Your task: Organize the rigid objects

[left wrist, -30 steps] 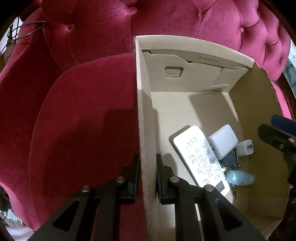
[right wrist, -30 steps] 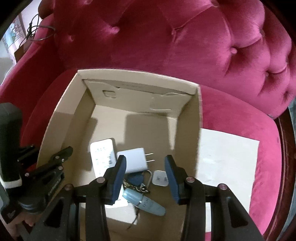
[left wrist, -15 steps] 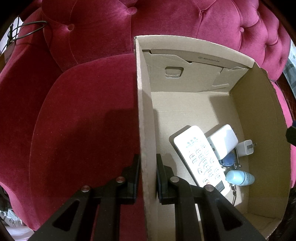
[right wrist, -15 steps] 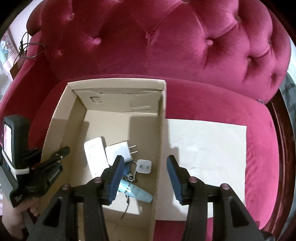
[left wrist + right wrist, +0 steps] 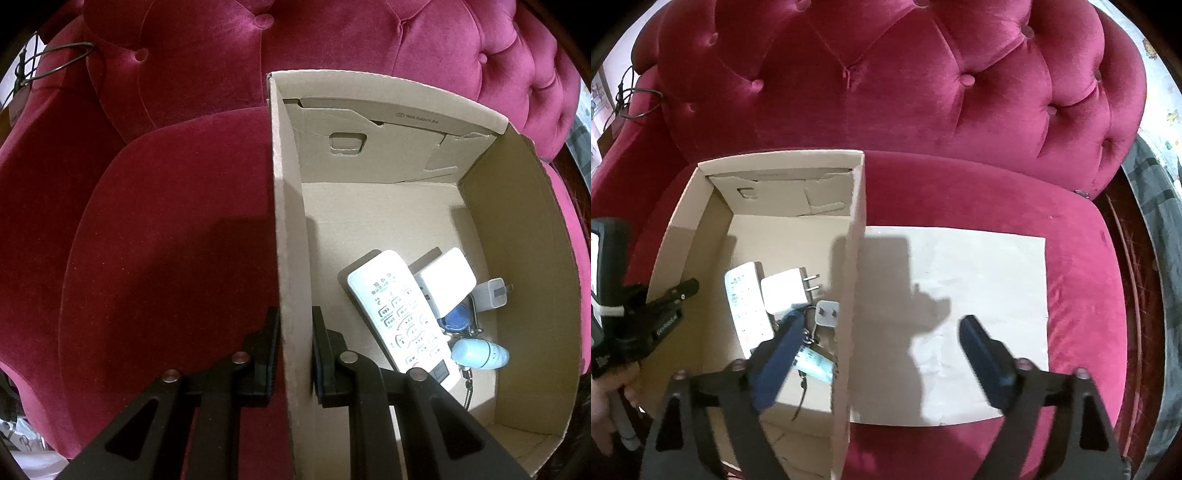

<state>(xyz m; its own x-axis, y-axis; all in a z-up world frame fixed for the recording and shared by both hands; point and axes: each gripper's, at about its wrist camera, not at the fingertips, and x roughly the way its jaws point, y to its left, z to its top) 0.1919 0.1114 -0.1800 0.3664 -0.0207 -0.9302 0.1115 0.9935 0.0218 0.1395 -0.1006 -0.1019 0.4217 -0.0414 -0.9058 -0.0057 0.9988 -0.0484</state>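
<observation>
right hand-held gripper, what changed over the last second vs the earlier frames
The right hand-held gripper swung from above the cardboard box to the white sheet beside it; its jaws are opening with nothing between them, and it has left the left wrist view. Unchanged: the left hand-held gripper stays clamped on the box's side wall, and the remote, chargers and keys lie as before.

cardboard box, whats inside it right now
Inside the cardboard box: a white remote, a white charger, a small plug adapter, a pale blue bottle and blue keys, partly covered.
</observation>
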